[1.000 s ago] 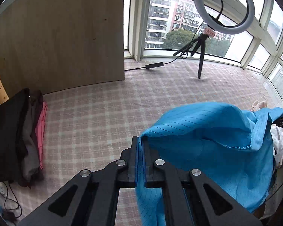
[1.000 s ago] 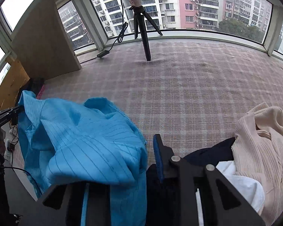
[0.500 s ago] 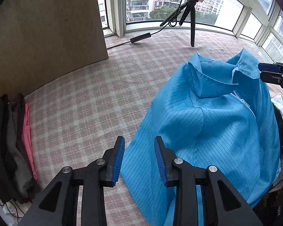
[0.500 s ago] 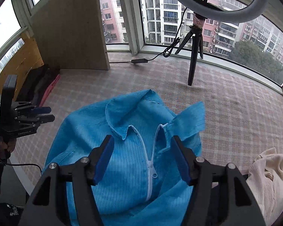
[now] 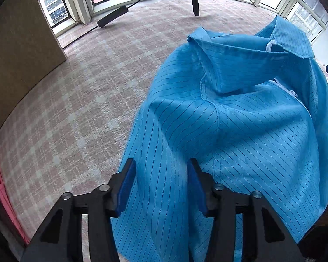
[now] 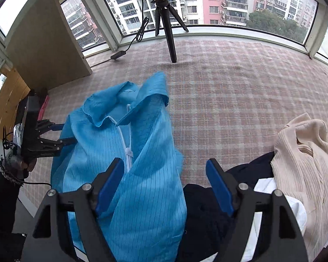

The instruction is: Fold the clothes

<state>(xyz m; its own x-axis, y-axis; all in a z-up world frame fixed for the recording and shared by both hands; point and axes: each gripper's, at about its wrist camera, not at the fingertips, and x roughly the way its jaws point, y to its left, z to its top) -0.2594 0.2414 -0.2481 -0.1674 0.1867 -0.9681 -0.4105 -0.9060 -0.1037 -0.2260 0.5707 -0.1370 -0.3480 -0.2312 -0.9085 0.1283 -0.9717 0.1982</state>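
A blue pin-striped zip jacket lies heaped on the plaid surface, collar up and white zipper showing. My left gripper hangs over its near left part. Its jaws are closing with a fold of the fabric between them, and the pads do not press on it. In the right wrist view the jacket sits at centre left, with the left gripper at its left edge. My right gripper is opening wide; the jacket's lower part lies by its left pad, untouched.
A cream knit sweater, a dark garment and a white one are piled at the right. A tripod leg and cable switch stand at the back. A wooden board and pink cloth are on the left.
The left gripper was shut on the jacket's raised edge, then let go and sank toward the cloth. The jacket dropped into a heap. The right jaws spread wider.
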